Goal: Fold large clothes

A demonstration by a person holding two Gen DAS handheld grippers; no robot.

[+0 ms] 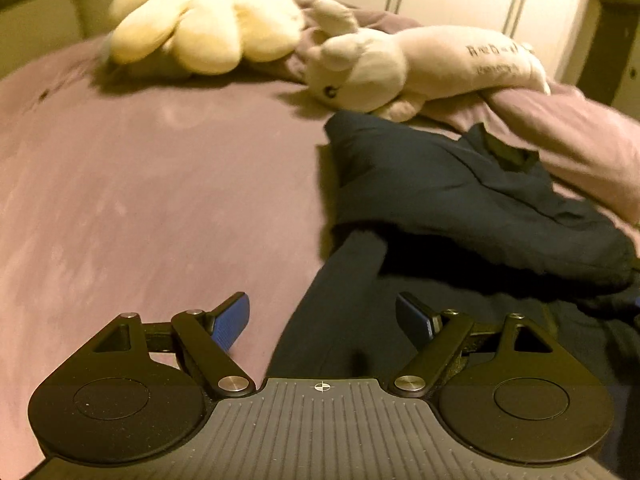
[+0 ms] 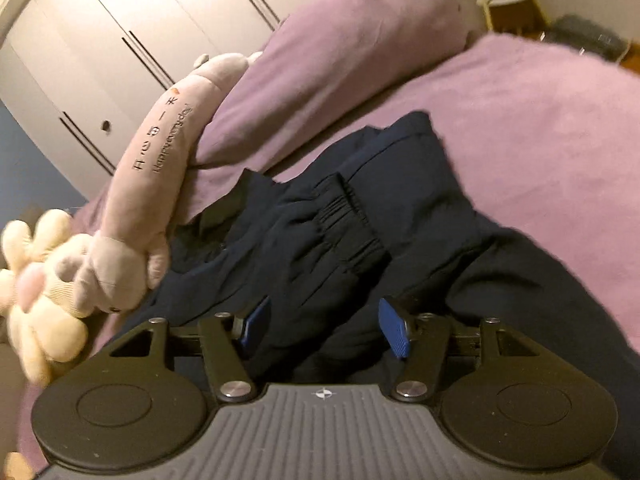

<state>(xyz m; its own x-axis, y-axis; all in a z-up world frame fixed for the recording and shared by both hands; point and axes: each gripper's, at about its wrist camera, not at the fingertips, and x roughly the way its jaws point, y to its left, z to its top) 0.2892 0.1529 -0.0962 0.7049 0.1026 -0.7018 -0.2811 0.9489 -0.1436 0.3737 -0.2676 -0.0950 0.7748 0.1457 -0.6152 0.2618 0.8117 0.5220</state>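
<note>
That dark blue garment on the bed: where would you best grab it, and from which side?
Probably the gathered elastic waistband of the dark blue garment. It forms a thick raised ridge on top of the heap, easier to pinch than flat cloth. Come from the near side, above, where the right gripper already hangs open, away from the plush toys.

A cream flower-shaped plush [image 1: 208,24] and a pale long-bodied plush animal [image 1: 420,68] are seen lying side by side on the purple bedsheet [image 1: 140,184], beside a purple pillow [image 2: 352,40]; white wardrobe doors [image 2: 132,24] are seen behind.
</note>
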